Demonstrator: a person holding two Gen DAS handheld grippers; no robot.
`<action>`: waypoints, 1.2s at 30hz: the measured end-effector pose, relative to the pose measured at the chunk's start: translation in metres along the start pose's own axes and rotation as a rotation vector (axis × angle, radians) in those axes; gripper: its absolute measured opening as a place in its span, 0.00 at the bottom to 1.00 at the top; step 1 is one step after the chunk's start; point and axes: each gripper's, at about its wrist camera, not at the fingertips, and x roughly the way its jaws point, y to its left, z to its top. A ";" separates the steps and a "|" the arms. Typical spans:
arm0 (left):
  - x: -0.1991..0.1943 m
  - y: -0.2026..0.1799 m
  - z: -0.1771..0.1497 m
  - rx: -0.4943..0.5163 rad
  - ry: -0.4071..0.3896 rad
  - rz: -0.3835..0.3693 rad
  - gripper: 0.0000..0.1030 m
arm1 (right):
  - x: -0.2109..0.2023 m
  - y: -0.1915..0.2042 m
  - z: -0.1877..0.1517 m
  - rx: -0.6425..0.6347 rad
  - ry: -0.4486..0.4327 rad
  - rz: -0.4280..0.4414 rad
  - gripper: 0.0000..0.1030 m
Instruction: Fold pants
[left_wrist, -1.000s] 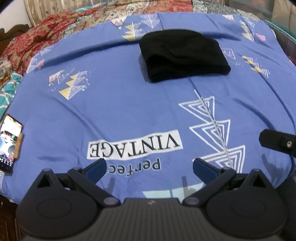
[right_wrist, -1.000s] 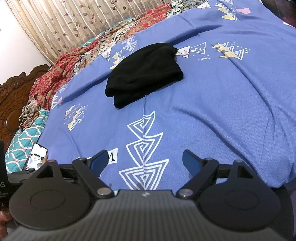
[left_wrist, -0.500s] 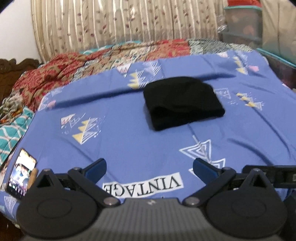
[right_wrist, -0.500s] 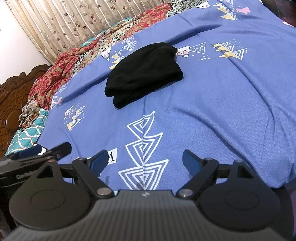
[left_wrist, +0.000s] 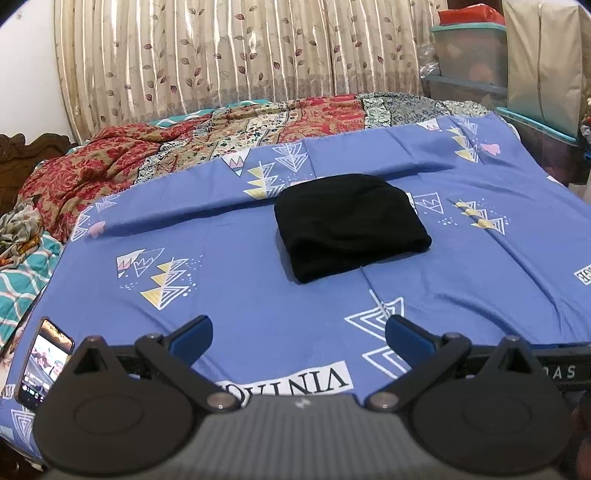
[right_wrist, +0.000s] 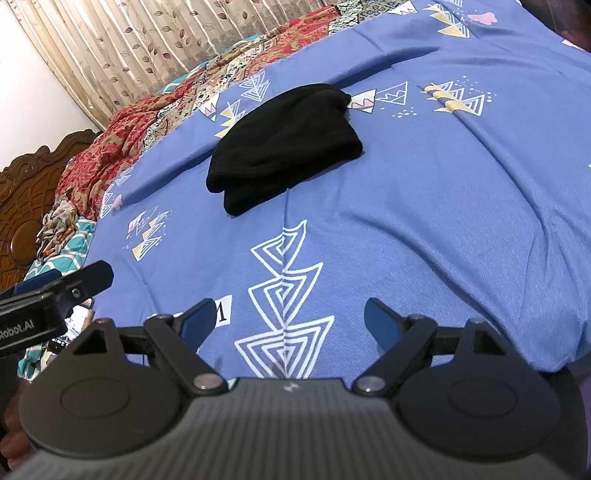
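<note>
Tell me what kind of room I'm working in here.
Most likely a bedroom: the folded black pants lie on a blue printed bedsheet, with a carved wooden headboard at one side and leaf-patterned curtains behind.

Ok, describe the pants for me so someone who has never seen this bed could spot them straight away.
Start from the blue bedsheet printed with white and yellow triangles that covers most of the bed. Near its middle, past both open grippers, the pants lie as a compact folded bundle. They are the only plain black thing on the sheet, unlike the lit phone at its left edge or the red patterned blanket behind.
</note>
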 end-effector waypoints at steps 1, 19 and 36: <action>0.001 -0.001 -0.001 0.004 0.006 0.001 1.00 | 0.000 0.000 0.000 0.000 0.000 0.000 0.86; 0.013 0.000 -0.009 -0.003 0.105 0.024 1.00 | 0.000 -0.001 -0.002 0.004 0.001 -0.001 0.86; 0.018 0.001 -0.013 -0.006 0.147 0.029 1.00 | 0.000 -0.002 -0.001 0.004 0.002 0.000 0.86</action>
